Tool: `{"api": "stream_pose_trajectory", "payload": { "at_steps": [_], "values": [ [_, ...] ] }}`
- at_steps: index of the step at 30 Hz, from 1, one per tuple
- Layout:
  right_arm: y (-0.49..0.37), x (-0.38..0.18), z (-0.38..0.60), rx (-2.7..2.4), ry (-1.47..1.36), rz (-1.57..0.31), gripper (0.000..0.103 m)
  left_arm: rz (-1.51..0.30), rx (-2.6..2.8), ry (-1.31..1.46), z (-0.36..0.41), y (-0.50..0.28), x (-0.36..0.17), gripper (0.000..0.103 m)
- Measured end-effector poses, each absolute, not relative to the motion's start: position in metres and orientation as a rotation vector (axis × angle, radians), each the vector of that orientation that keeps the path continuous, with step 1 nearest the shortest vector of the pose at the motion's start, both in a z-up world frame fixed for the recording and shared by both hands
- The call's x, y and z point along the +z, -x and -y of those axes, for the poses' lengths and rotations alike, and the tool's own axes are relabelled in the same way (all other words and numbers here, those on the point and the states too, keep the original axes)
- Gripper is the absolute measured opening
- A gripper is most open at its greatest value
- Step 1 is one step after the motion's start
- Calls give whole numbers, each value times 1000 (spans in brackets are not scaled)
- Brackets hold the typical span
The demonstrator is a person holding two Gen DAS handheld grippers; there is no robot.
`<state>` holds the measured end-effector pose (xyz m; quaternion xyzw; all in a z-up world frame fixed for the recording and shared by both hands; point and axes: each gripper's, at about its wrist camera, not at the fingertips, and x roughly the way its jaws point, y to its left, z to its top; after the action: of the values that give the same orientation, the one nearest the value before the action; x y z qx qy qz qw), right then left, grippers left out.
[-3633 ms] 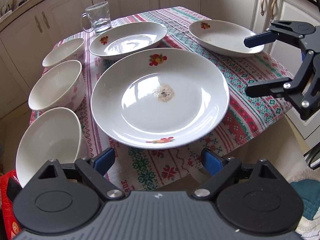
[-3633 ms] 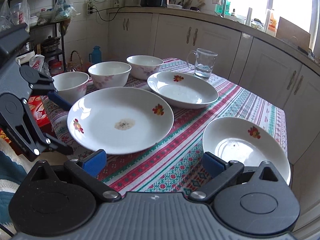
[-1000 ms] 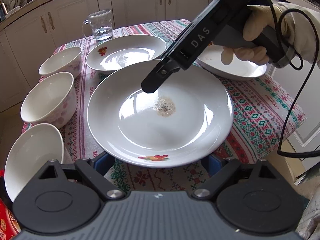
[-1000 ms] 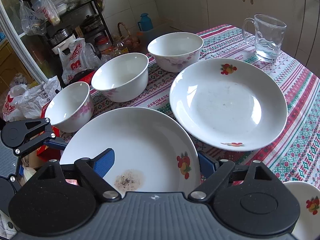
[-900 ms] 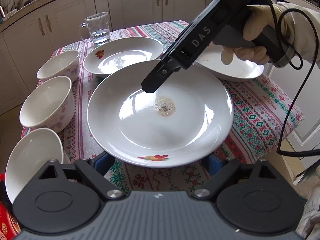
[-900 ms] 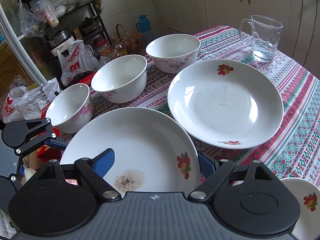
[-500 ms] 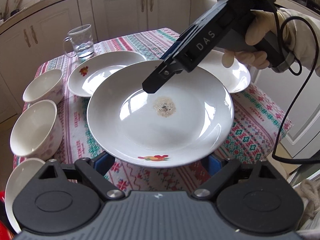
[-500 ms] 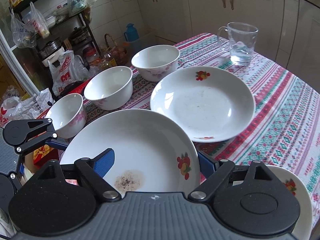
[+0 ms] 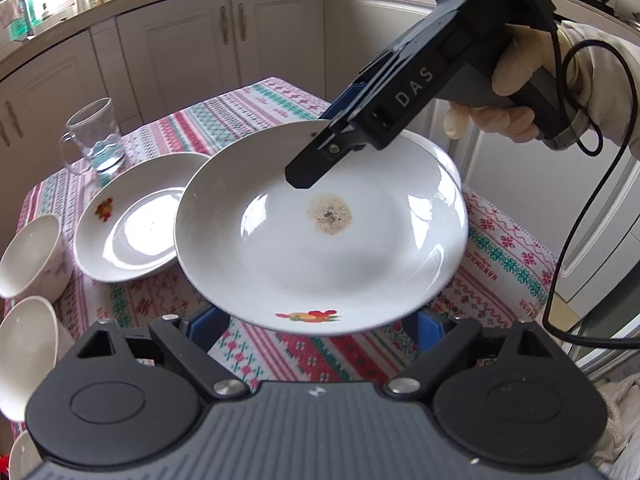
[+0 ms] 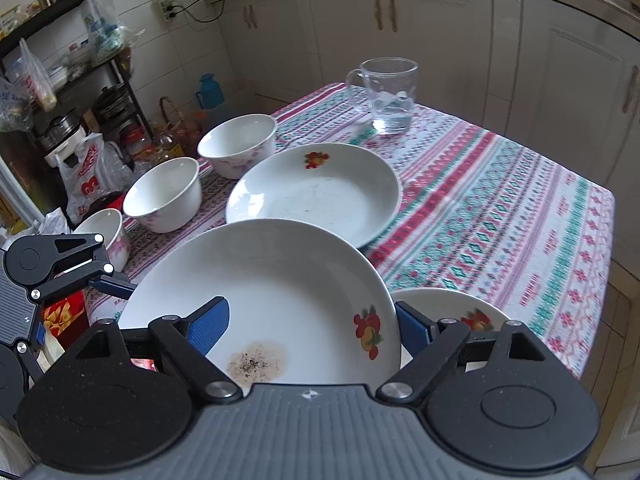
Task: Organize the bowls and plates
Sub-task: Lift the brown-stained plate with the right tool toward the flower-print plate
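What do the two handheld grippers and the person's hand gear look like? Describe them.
Both grippers, left and right, are matte black with ribbed grey tops, round pivot housings, silver bolts and blue pads. The right gripper's body bears white letters "DAS". A black cable loops from its handle. The hand wears a pale glove and light sleeve.

Glass mug (image 10: 387, 95) on patterned tablecloth (image 10: 500, 216)
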<state>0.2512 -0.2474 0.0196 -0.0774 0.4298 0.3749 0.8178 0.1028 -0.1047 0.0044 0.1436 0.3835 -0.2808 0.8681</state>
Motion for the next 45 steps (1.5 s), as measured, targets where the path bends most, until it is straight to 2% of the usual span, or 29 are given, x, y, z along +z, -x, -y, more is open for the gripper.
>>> {"api": "stream_pose_trajectory", "payload": {
  "at_steps": [35,45],
  "values": [
    [-270,-24,329,653,16,-948,92,-819,-693,-380,165,-149,-9,92],
    [-268,-29,332,632,21,-957,98,-804,-711,-399,166,-152,-15,92]
  ]
}}
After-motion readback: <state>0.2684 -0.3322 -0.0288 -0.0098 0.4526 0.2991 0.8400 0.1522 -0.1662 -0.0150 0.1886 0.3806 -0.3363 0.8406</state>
